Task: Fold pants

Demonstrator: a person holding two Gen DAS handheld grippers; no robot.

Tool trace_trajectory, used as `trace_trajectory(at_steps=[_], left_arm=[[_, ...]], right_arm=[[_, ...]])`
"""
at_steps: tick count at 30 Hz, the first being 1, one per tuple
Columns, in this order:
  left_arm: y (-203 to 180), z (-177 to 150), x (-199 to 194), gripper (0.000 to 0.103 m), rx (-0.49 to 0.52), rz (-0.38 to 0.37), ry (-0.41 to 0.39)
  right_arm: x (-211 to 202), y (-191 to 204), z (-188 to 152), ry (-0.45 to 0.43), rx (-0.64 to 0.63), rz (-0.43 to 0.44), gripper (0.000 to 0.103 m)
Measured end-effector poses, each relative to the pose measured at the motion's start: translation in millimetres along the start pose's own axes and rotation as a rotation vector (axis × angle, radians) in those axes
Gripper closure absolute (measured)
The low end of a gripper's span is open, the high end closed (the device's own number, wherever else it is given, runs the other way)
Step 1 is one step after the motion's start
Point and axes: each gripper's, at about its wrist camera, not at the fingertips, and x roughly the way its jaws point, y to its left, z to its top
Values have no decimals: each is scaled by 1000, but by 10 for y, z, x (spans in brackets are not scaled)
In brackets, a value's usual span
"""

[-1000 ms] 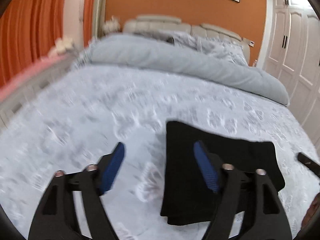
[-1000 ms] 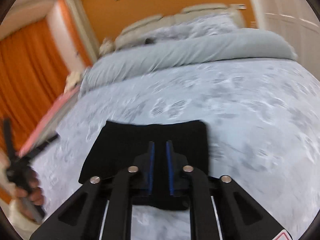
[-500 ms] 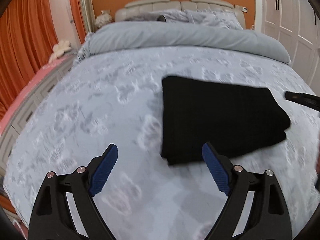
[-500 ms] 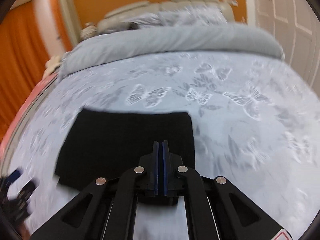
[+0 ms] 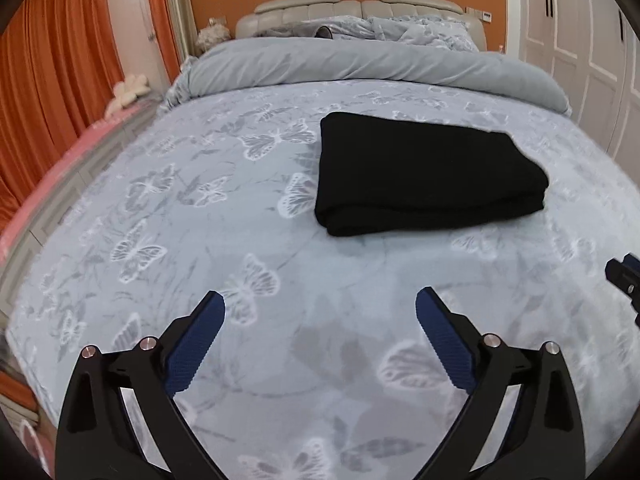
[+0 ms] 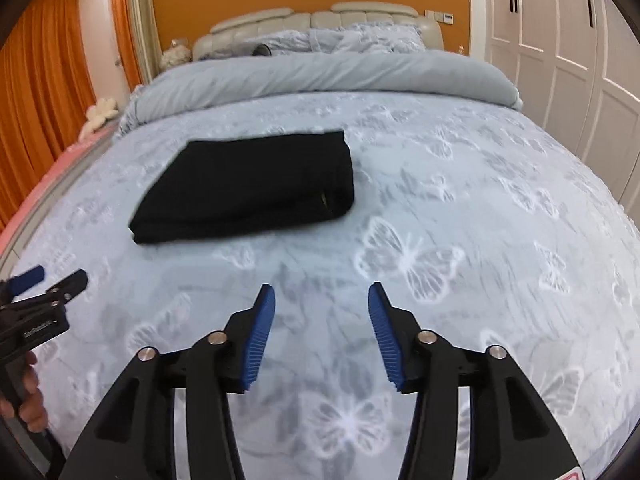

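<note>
Jaws, both tools: ours have just been opening and stand released with nothing between them, left gripper (image 5: 320, 322) wide, right gripper (image 6: 322, 310) narrower. Item: black pants (image 5: 424, 174), folded into a compact layered rectangle, upper centre-right of the left view, well apart from both tools, on the butterfly-print bedspread (image 5: 200, 240). Status: we judge folding done; nothing visibly left.

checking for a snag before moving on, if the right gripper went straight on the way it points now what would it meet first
Most likely the bare bedspread. The right gripper is open with nothing between its jaws, which have just been opening. The folded black pants lie ahead but off to its left, so it would probably miss them, though depth is hard to judge.
</note>
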Motion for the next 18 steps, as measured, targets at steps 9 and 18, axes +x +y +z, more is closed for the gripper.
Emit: trace_trajectory(at_steps=[9, 18], left_arm=[[-120, -51, -50, 5, 31, -62, -47], [-183, -57, -50, 5, 35, -58, -47]], right_arm=[[90, -151, 39, -6, 62, -11, 43], [122, -37, 2, 12, 19, 3, 42]])
